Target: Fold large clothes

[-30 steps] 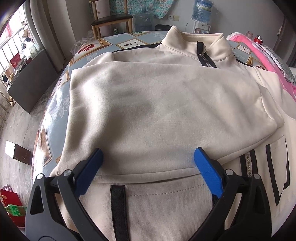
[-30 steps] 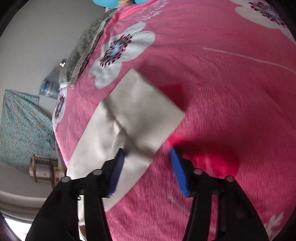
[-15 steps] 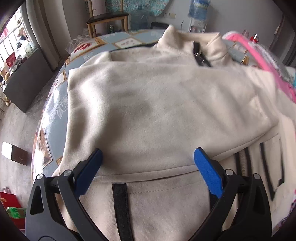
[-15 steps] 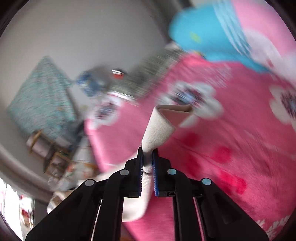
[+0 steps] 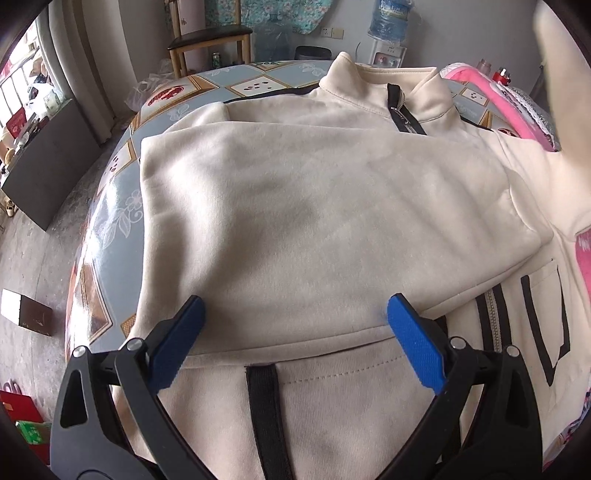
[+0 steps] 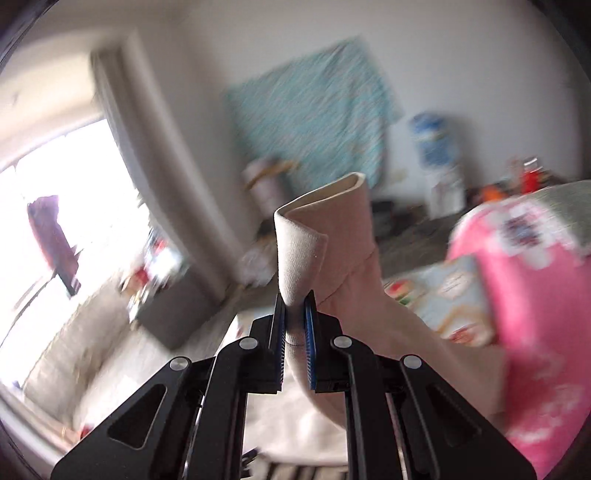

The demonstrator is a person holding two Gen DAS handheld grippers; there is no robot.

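Note:
A cream zip-neck sweatshirt (image 5: 314,206) with black stripes lies on the patterned table (image 5: 110,206), its left sleeve folded across the chest. My left gripper (image 5: 295,321) is open and empty, hovering over the folded sleeve's lower edge. My right gripper (image 6: 294,306) is shut on the cream sleeve cuff (image 6: 321,243) and holds it up in the air; the raised sleeve also shows at the right edge of the left wrist view (image 5: 561,74).
A pink flowered blanket (image 6: 532,332) lies at the right of the table. A wooden chair (image 5: 210,40), a water dispenser (image 5: 388,33) and a dark cabinet (image 5: 48,162) stand beyond the table. The right wrist view is motion-blurred.
My right gripper closed on the sleeve cuff lying on the pink blanket and lifted it, swinging toward the room. My left gripper stayed open over the sweatshirt.

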